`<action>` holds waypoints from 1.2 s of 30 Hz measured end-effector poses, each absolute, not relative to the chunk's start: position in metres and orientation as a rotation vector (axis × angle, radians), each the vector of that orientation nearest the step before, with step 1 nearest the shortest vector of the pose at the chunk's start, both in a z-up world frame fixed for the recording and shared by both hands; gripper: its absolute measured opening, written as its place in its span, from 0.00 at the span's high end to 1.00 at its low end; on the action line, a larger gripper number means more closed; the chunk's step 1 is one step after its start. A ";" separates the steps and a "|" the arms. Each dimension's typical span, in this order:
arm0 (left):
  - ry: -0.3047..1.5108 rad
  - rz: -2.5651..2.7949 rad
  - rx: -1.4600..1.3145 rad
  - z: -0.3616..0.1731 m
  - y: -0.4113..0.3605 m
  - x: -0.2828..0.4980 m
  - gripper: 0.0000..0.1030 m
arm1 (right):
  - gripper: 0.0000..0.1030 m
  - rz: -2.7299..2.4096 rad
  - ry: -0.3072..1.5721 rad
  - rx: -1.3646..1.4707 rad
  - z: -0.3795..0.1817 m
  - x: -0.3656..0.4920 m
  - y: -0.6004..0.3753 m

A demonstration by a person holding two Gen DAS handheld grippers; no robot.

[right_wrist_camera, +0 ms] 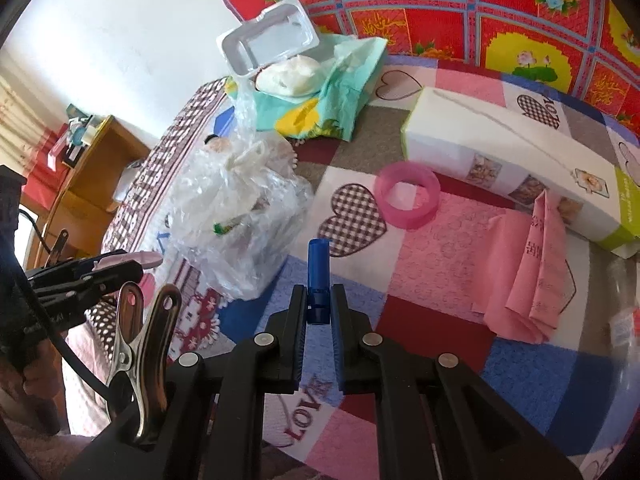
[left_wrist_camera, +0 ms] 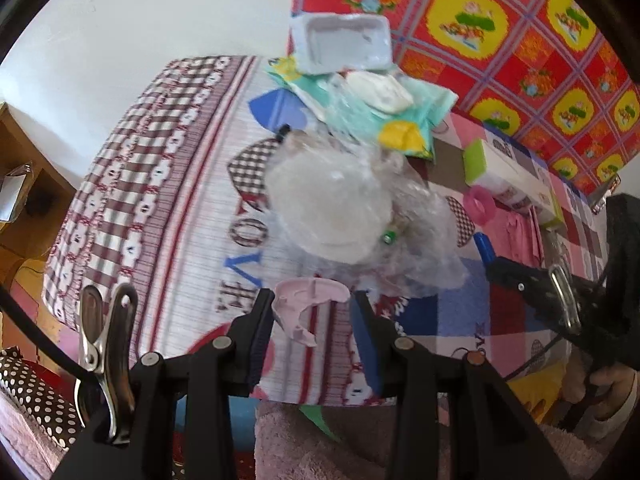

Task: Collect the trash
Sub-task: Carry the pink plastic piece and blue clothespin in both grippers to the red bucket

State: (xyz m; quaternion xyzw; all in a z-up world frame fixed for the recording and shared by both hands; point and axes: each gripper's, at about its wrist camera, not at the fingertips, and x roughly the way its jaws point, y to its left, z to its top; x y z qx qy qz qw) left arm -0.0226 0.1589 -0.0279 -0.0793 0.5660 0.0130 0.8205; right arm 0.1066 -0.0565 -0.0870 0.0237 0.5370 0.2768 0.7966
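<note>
Between my left gripper's (left_wrist_camera: 312, 312) pads sits a broken pink plastic piece (left_wrist_camera: 308, 304): my jaws stand part-spread and pinch it by its edges, lifted clear of the quilt (left_wrist_camera: 188, 208) below. From my right camera the same piece (right_wrist_camera: 132, 258) shows as a flat pink sliver poking out of the left gripper's tips, just beside the clear plastic bag (right_wrist_camera: 236, 216).

My right gripper (right_wrist_camera: 319, 304) has its jaws pressed nearly together on a small blue tube (right_wrist_camera: 319, 276), which stands upright between the pads with its open end pointing away from me, above the patchwork quilt (right_wrist_camera: 420, 320). My left camera catches that tube (left_wrist_camera: 486, 246) too, at the tip of the right gripper, with a hand (left_wrist_camera: 608, 396) behind it.

The bag (left_wrist_camera: 360, 208) lies crumpled on the quilt with something white and round inside and a small green bit near its edge. Beyond it sits an open wet-wipe pack (right_wrist_camera: 316, 92), teal and yellow, its white lid (right_wrist_camera: 268, 36) flipped up and a wad of wipes bulging out. A pink tape ring (right_wrist_camera: 408, 196) rests flat on the quilt, apart from the bag. Near it lie a long white box (right_wrist_camera: 500, 152) with green ends and a folded pink paper (right_wrist_camera: 532, 264), whose top edge touches the box. A red and yellow flowered cloth (right_wrist_camera: 480, 12) hangs behind.
</note>
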 end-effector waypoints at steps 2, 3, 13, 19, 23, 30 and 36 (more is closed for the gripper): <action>1.197 0.029 -0.169 -0.025 0.166 -0.022 0.60 | 0.88 0.597 1.145 0.054 -0.082 0.105 -0.051; 1.194 0.028 -0.168 -0.024 0.169 -0.022 0.60 | 0.88 0.598 1.140 0.055 -0.079 0.104 -0.046; 1.152 0.009 -0.167 -0.012 0.201 -0.020 0.60 | 0.88 0.612 1.112 0.082 -0.058 0.093 -0.006; 1.131 0.002 -0.169 -0.005 0.226 -0.018 0.60 | 0.88 0.614 1.092 0.094 -0.046 0.085 0.020; 1.116 -0.002 -0.176 0.000 0.243 -0.018 0.60 | 0.88 0.612 1.083 0.095 -0.041 0.079 0.037; 1.098 -0.010 -0.174 0.006 0.271 -0.017 0.60 | 0.88 0.604 1.075 0.111 -0.036 0.075 0.064; 1.078 -0.008 -0.173 0.013 0.289 -0.018 0.60 | 0.88 0.602 1.063 0.116 -0.032 0.075 0.085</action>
